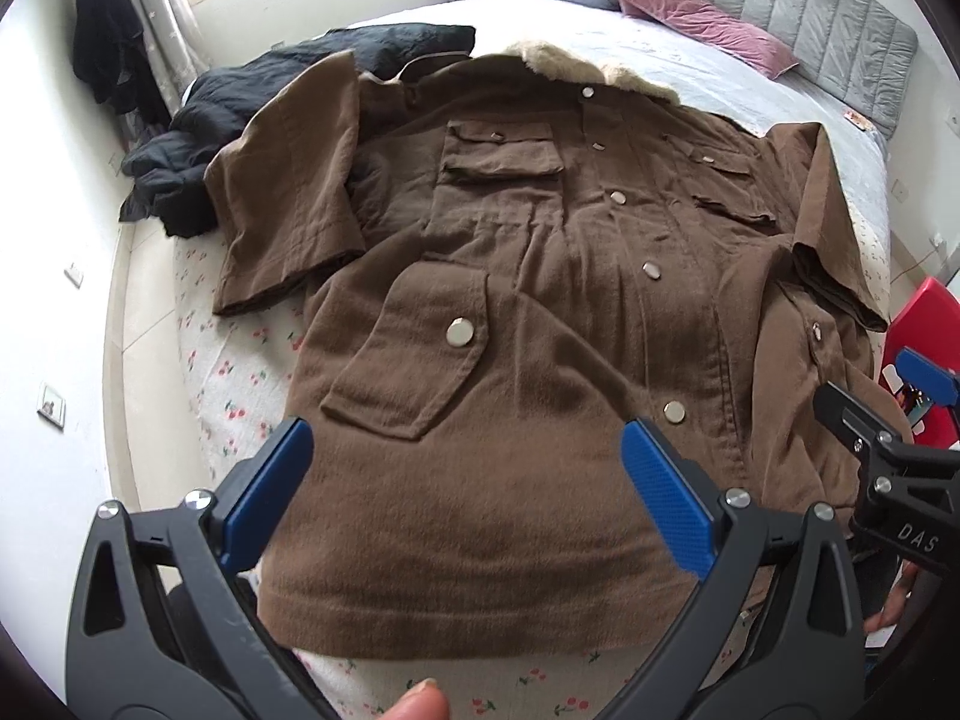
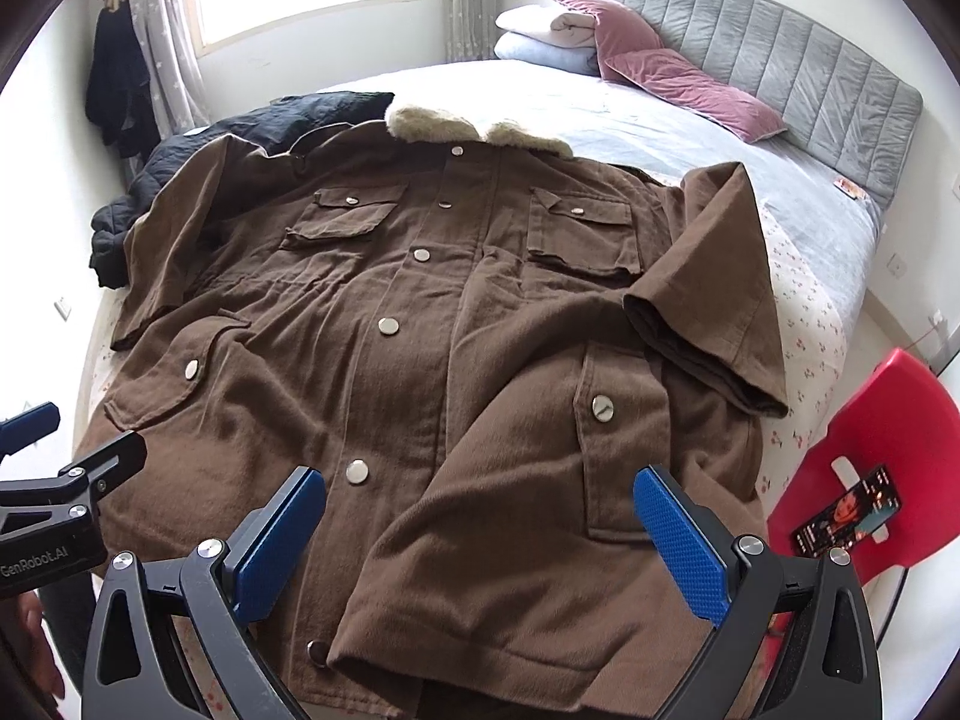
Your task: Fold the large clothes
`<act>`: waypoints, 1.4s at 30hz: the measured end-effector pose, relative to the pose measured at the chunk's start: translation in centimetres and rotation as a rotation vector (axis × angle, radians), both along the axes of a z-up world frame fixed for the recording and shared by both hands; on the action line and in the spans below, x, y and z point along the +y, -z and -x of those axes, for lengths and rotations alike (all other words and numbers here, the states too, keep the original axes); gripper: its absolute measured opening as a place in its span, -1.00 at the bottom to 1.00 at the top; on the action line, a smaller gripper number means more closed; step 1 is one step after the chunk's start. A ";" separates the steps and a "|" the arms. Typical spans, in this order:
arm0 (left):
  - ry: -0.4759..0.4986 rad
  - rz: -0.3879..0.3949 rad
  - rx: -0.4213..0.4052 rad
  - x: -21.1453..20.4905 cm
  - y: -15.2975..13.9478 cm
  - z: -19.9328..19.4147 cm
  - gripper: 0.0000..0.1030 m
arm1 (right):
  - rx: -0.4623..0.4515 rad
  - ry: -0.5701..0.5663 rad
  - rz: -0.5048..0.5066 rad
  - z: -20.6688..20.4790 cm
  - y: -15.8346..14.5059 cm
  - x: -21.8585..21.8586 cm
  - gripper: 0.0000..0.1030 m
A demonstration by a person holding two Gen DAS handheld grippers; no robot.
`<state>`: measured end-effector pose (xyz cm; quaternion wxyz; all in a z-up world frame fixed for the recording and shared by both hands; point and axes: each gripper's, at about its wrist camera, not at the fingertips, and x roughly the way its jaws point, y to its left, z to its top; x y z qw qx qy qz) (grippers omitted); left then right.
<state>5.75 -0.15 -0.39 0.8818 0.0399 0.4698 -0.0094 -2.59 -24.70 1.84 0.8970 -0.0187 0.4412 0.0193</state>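
The brown coat (image 2: 420,330) lies collar-away, hem just ahead of both spread, empty claws (left claw (image 1: 462,480), right claw (image 2: 480,516)), long axis running toward frame top.

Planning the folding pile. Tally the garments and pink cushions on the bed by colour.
Brown coat: 1
Black jacket: 1
Pink cushions: 2
Total: 4
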 end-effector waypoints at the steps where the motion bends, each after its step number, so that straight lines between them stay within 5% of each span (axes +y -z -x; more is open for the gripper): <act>1: 0.012 0.001 -0.007 -0.1 -0.1 -0.2 0.99 | 0.000 -0.008 0.002 -0.4 -0.2 -0.1 1.00; 11: 0.192 0.095 0.097 -0.5 -1.7 -5.1 0.99 | -0.004 -0.121 0.046 -4.4 -2.9 -1.4 1.00; 19: 0.279 0.043 0.086 -0.1 -5.1 -11.9 0.99 | 0.025 -0.165 0.079 -11.1 -6.0 -4.5 1.00; 22: 0.292 0.034 0.063 -0.2 -6.4 -15.4 0.99 | 0.064 -0.169 -0.004 -15.2 -6.6 -6.2 1.00; 32: 0.191 0.007 0.059 -3.8 -7.2 -34.4 0.90 | 0.139 -0.105 -0.139 -32.4 -4.3 -7.8 0.93; 42: 0.126 0.055 0.169 -8.8 -0.7 -50.0 0.49 | 0.147 -0.086 -0.148 -49.3 2.1 -5.1 0.56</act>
